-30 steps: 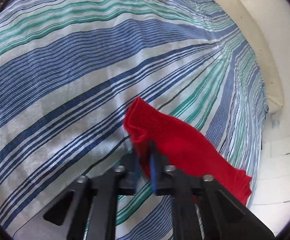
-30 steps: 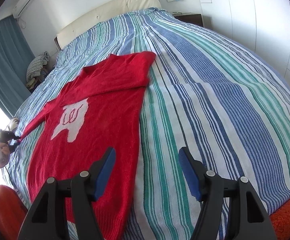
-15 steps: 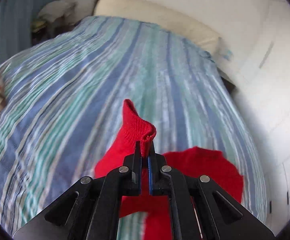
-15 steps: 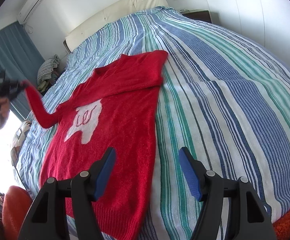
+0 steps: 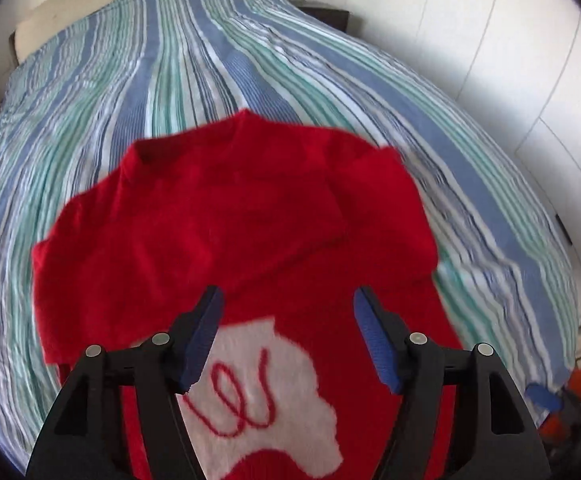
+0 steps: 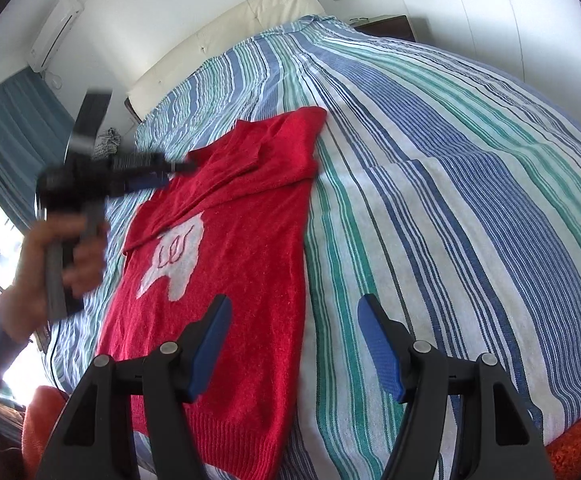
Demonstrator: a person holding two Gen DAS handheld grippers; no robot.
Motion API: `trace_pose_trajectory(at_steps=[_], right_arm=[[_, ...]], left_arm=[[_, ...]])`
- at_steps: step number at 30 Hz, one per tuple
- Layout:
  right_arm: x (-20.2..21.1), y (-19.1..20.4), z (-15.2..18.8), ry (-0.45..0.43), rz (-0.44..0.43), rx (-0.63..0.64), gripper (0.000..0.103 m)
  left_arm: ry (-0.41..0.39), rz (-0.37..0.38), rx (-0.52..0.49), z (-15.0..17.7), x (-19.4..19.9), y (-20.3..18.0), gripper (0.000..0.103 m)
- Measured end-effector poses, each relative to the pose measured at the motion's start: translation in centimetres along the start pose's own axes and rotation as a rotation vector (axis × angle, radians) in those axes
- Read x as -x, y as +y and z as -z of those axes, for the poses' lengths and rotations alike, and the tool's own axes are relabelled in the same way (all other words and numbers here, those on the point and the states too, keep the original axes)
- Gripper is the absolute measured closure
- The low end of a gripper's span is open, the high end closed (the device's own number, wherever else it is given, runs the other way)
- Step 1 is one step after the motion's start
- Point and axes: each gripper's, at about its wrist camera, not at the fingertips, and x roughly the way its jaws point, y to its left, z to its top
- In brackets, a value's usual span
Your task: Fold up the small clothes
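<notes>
A small red sweater [image 6: 234, 248] with a white patch on its front lies flat on the striped bed cover. Both sleeves are folded in across its upper part. In the left wrist view the sweater [image 5: 226, 216] fills the middle. My left gripper [image 5: 286, 304] is open and empty above the chest, over the white patch [image 5: 262, 396]. It also shows blurred in the right wrist view [image 6: 170, 172], held by a hand at the sweater's left side. My right gripper [image 6: 294, 312] is open and empty above the sweater's lower right edge.
The striped bed cover [image 6: 450, 200] spreads wide to the right of the sweater. A cream headboard [image 6: 230, 28] and a dark nightstand [image 6: 386, 26] stand at the far end. Blue curtains [image 6: 10, 128] hang at the left. White cupboards [image 5: 530, 80] line the right wall.
My left gripper carried the left sleeve up and over onto the sweater's chest, then opened and let it go. The right gripper stayed open, shifting only slightly.
</notes>
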Motion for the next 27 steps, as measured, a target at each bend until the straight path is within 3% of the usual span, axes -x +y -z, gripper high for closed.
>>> trace_pose_trajectory(at_steps=[4,8,11,15,18,19,20,21,22,24,27], right_arm=[[0.0,-0.4,-0.1,0.003,-0.017,-0.024,0.038],[-0.5,-1.0,-0.2,0.018,-0.028,-0.053,0.038],[-0.9,-1.2,-0.3,0.028,-0.028,-0.064,0.038],[-0.9,-0.9,-0.1,0.029,-0.013,-0.053,0.038],[-0.9,-0.8,0.0,0.029,0.002,-0.041,0.038],[-0.9,-0.7,0.0,0.028,0.006,-0.038,0.038],[-0.9,-0.7,0.0,0.027,0.011,-0.035,0.038],[-0.9,-0.7,0.0,0.025,0.013,-0.033,0.038],[-0.8,-0.6,0.0,0.024,0.016,-0.032,0.038],[-0.7,-0.7,-0.1,0.019,0.018,-0.035,0.038],[-0.9,-0.9,-0.2,0.023,0.014,-0.043,0.038]], left_arm=[[-0.015,0.0,0.041,5.2,3.1,4.3,0.031],[-0.022,-0.109,0.173,8.0,4.1,12.8,0.028],[-0.022,-0.139,0.253,9.5,3.7,17.4,0.028],[-0.035,-0.083,0.257,9.1,1.5,17.6,0.028],[-0.034,-0.152,0.25,7.9,-1.0,17.4,0.029],[-0.049,-0.177,0.275,7.6,-1.5,17.6,0.032],[-0.069,-0.193,0.31,7.5,-1.8,18.1,0.046],[-0.083,-0.209,0.35,7.6,-1.9,18.7,0.075],[-0.083,-0.206,0.399,8.1,-2.1,19.7,0.083],[-0.098,-0.164,0.482,9.1,-1.8,20.7,0.094],[-0.086,-0.166,0.454,9.3,-1.9,20.6,0.095]])
